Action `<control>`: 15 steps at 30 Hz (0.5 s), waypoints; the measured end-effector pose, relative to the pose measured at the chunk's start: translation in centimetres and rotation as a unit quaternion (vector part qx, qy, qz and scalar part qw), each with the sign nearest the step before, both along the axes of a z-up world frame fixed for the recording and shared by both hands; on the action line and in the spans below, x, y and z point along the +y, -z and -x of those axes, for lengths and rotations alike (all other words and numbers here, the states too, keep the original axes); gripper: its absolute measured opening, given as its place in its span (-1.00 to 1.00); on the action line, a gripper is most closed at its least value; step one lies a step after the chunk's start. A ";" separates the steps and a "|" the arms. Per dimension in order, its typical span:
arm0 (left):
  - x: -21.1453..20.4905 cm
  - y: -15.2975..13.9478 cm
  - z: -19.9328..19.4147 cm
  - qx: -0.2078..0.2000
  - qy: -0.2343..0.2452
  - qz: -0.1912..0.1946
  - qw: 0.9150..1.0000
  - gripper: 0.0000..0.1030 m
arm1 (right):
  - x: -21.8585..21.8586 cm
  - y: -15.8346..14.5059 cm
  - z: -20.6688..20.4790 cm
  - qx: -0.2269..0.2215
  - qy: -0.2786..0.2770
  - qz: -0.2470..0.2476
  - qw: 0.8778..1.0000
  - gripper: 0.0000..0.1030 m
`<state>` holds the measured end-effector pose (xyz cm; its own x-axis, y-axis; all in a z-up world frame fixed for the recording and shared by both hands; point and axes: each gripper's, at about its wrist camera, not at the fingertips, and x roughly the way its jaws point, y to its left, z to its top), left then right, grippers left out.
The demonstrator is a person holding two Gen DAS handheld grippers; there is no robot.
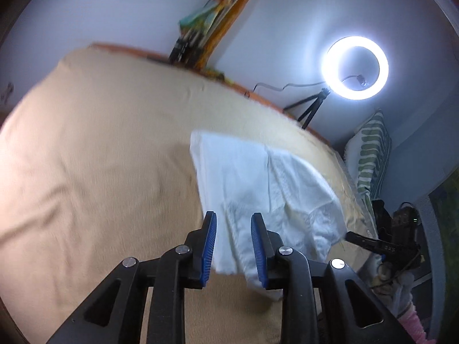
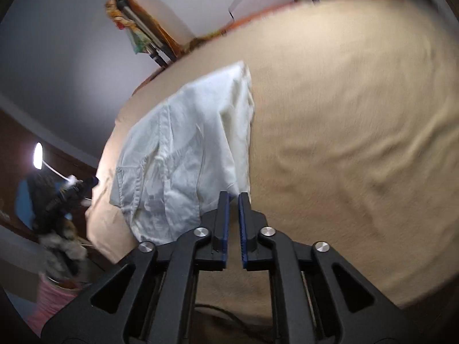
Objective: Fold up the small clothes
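A small white garment [image 1: 258, 186] lies partly folded on a tan blanket [image 1: 100, 143] that covers the bed. My left gripper [image 1: 233, 220] hovers over the garment's near edge, jaws apart, blue pads clear of the cloth seen between them. In the right wrist view the same garment [image 2: 183, 154] spreads left of my right gripper [image 2: 233, 197]. Its pads stand a narrow slit apart with nothing between them, tips just short of the garment's near right corner. The right gripper's black body [image 1: 384, 246] shows at the garment's right edge.
A lit ring light [image 1: 357, 67] on a tripod stands behind the bed's far edge. A green striped pillow [image 1: 373, 154] leans at the right. Colourful items [image 1: 218, 14] stand against the wall. Tan blanket [image 2: 344, 114] stretches right of the garment.
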<state>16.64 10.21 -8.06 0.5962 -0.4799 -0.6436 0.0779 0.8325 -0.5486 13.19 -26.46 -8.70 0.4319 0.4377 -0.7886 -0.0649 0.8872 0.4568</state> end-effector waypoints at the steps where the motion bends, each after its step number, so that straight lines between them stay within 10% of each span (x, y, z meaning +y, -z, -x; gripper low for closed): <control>1: -0.4 -0.6 -0.6 -0.008 0.006 -0.008 1.000 -0.54 | 0.4 -1.4 -0.3 -0.031 -0.005 0.015 0.999 -0.71; 6: -2.9 -2.2 -4.0 -0.032 0.032 -0.035 0.998 -0.53 | 3.2 -3.4 -3.8 -0.080 -0.045 0.010 0.996 -0.61; 15: -7.2 2.8 -8.4 0.014 0.068 -0.076 0.995 -0.53 | 5.1 4.3 -8.2 -0.008 -0.047 0.081 0.996 -0.71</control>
